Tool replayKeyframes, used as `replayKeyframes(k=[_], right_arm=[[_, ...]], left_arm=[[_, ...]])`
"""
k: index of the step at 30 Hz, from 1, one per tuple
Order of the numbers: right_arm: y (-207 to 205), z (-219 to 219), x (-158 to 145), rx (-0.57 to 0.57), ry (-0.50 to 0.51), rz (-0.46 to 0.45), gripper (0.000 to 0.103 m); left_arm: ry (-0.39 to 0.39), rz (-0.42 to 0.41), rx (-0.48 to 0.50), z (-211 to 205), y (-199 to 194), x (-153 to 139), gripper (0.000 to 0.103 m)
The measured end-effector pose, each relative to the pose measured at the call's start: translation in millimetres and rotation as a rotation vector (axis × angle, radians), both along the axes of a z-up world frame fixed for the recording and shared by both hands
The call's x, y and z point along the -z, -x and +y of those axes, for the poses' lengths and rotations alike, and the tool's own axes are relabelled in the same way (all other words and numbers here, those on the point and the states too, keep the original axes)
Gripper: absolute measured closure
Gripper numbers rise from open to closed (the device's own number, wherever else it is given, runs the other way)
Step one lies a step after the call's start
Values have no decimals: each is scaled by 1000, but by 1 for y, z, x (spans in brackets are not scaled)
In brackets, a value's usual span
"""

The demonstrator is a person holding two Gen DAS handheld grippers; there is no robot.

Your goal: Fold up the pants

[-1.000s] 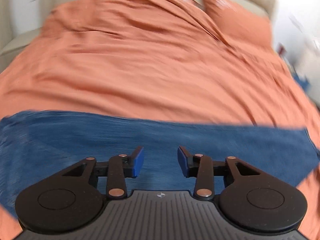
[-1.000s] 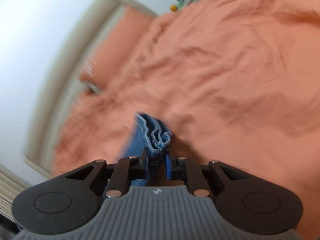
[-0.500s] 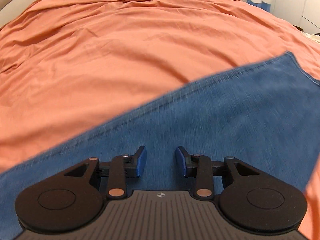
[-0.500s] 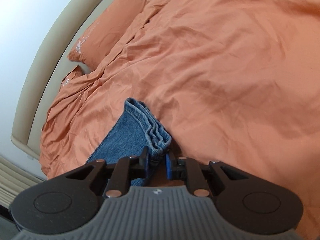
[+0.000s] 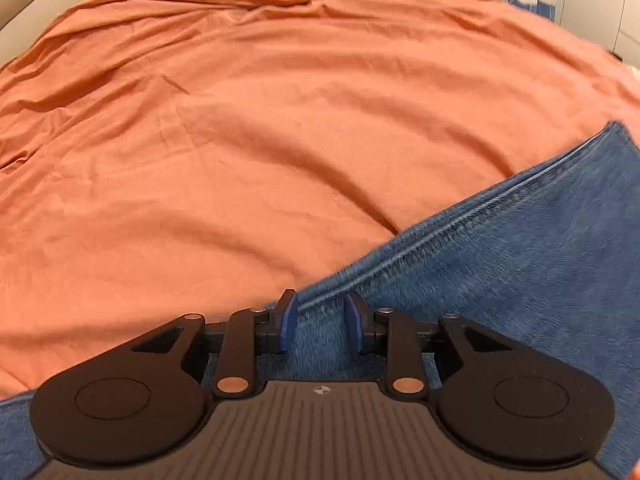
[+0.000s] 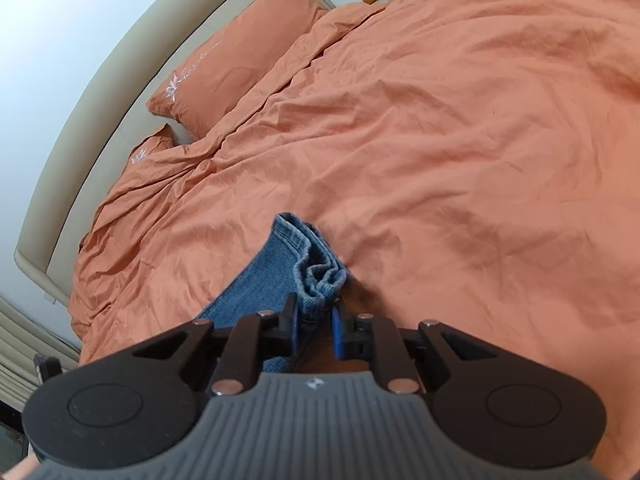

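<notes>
The right gripper [image 6: 314,326] clamps the jeans [image 6: 276,276] by their stacked hems to carry them; the left gripper [image 5: 320,322] hangs unclenched over denim, ready to pinch.

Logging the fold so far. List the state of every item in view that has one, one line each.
jeans: lying on the bed, hem end bunched in layers.
left gripper: open, over the denim's seamed edge, gripping nothing.
right gripper: partly open around the bunched hem; whether it pinches it is unclear.
duvet: spread over the bed, wrinkled.
pillow: lying against the headboard.
</notes>
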State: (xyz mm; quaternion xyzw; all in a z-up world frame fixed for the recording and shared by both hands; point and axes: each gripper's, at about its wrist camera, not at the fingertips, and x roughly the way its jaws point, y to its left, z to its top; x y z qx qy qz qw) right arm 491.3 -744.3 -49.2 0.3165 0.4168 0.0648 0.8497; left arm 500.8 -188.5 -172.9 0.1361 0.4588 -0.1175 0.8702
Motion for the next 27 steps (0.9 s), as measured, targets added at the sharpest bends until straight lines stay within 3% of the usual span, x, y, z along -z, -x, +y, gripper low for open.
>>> replayKeyframes(k=[5, 9, 11, 13, 17, 23, 27], right_arm=[[-1, 12, -26, -20, 48, -30, 92], [-2, 27, -52, -31, 78, -58, 92], [-3, 36, -67, -42, 93, -77, 92], [-3, 49, -85, -62, 117, -96, 92], [-1, 86, -127, -116, 162, -152, 92], [8, 166, -194, -234, 208, -262, 92], [16, 230, -217, -310, 218, -301, 92]], left_arm=[[10, 38, 81, 6, 48, -9, 74], [72, 71, 141, 2, 96, -12, 75], [105, 90, 163, -2, 119, -11, 79], [120, 85, 166, -5, 139, -12, 89], [170, 126, 201, 5, 167, -22, 86], [282, 48, 97, 72, 192, -66, 85], [348, -7, -15, 129, 203, -97, 84]])
